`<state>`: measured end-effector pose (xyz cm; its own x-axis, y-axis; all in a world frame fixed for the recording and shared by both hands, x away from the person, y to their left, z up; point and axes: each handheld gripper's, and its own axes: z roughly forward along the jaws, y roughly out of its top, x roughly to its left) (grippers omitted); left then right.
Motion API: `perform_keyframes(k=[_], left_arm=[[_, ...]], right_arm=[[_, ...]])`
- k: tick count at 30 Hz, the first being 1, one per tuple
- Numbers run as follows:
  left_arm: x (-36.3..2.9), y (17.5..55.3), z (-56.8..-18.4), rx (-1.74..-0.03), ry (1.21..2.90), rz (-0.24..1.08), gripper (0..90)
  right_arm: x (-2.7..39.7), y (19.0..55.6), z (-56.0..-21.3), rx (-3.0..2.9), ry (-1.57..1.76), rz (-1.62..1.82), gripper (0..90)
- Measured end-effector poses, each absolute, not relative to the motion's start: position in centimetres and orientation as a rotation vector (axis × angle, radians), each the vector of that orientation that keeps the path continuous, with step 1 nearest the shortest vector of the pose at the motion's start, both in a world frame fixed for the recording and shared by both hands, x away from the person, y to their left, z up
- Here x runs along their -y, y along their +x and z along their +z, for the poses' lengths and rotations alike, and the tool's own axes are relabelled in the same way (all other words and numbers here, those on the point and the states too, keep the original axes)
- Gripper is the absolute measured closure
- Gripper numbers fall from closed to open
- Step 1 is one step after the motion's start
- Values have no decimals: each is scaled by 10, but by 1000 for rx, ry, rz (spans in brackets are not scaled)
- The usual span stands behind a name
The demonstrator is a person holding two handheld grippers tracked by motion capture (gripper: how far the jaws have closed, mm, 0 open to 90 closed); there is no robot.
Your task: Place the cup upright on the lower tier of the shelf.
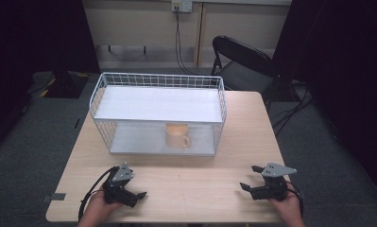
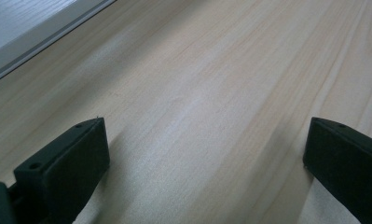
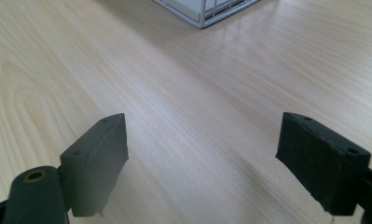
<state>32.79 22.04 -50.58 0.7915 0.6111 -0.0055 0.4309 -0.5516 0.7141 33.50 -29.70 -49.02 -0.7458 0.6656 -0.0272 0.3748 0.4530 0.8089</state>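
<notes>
Nearest, resting low on the table (image 1: 176,189): left gripper (image 1: 138,195) and right gripper (image 1: 250,177), jaws spread wide, holding nothing. Seemingly at the start, before any reach. Farther off, inside the wire rack's (image 1: 158,80) lower shelf: mug (image 1: 176,135), upright, long axis vertical, handle turned toward the near right. Next, likely a forward reach under the upper shelf.

Bright tabletop, dark surroundings, soft focus
</notes>
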Motion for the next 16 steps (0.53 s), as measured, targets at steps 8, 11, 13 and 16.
perform_keyframes(k=[8, 11, 13, 16], left_arm=[[-220, 328, -506, -769, 2240, 315, 0], [-220, 328, -506, -768, 2241, 315, 0], [-220, 328, -506, -768, 2240, 315, 0], [-220, 328, -506, -768, 2243, 314, 0]], right_arm=[[297, 336, -499, -2408, 846, 1135, 146], [294, 336, -501, -2431, 832, 1094, 146], [292, 336, -501, -2442, 830, 1077, 142], [292, 338, -502, -2466, 831, 1071, 128]])
